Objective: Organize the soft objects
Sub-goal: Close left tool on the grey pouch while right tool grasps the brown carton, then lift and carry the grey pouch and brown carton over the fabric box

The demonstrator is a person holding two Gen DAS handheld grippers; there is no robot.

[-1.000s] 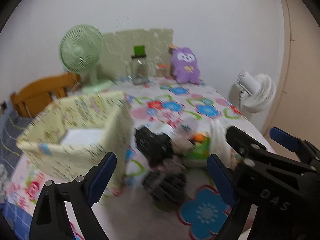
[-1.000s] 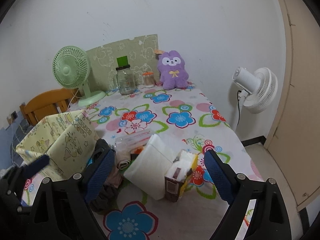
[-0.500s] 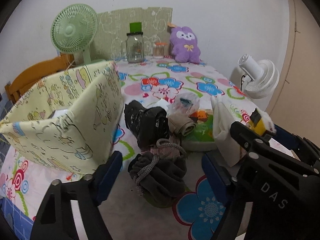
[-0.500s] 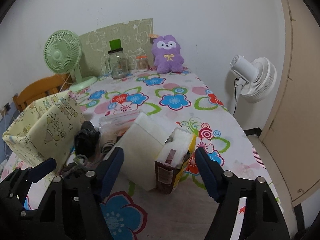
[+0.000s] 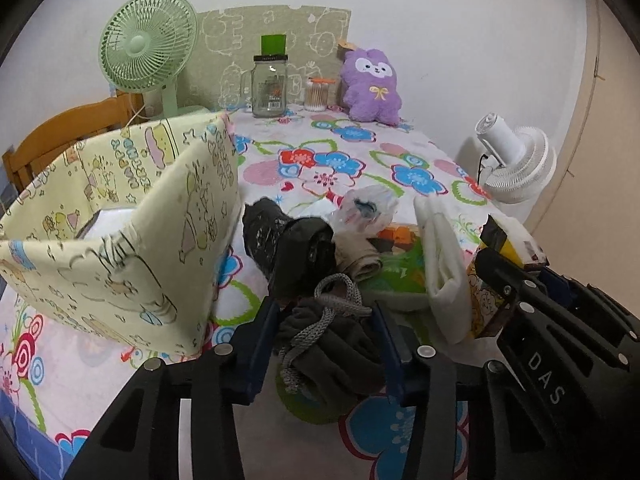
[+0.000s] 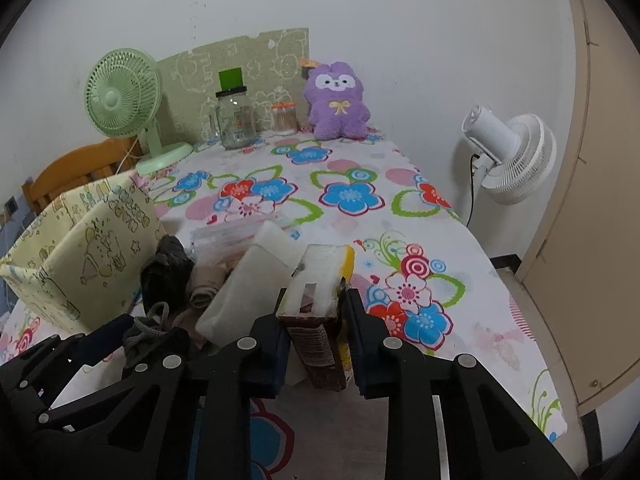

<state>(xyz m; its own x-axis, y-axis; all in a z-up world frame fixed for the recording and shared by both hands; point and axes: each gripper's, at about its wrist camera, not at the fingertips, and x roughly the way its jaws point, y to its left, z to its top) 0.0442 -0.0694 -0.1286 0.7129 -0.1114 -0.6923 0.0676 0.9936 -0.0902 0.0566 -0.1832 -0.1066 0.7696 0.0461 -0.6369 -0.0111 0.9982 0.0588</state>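
In the left wrist view my left gripper (image 5: 325,346) has its jaws closing on a dark grey cloth bundle (image 5: 340,356) with a grey cord, and both blue pads touch its sides. It lies on the flowered tablecloth (image 5: 332,160) beside a yellow fabric box (image 5: 132,248). In the right wrist view my right gripper (image 6: 316,326) has its jaws closing on a brown-and-yellow tissue packet (image 6: 318,280), pads against both sides. A white folded cloth (image 6: 252,284) leans just left of the packet. A black roll (image 5: 288,240) and a beige roll (image 5: 360,262) lie behind the grey bundle.
A clear plastic bag (image 5: 368,208) and a green packet (image 5: 400,280) sit in the pile. At the table's back stand a green fan (image 5: 148,48), a glass jar (image 5: 270,84), a swab pot (image 5: 318,94) and a purple plush (image 5: 372,88). A white fan (image 6: 508,156) stands off the right edge.
Both grippers came down toward the pile and their jaws narrowed. The left now clasps the grey bundle; the right now clasps the tissue packet.
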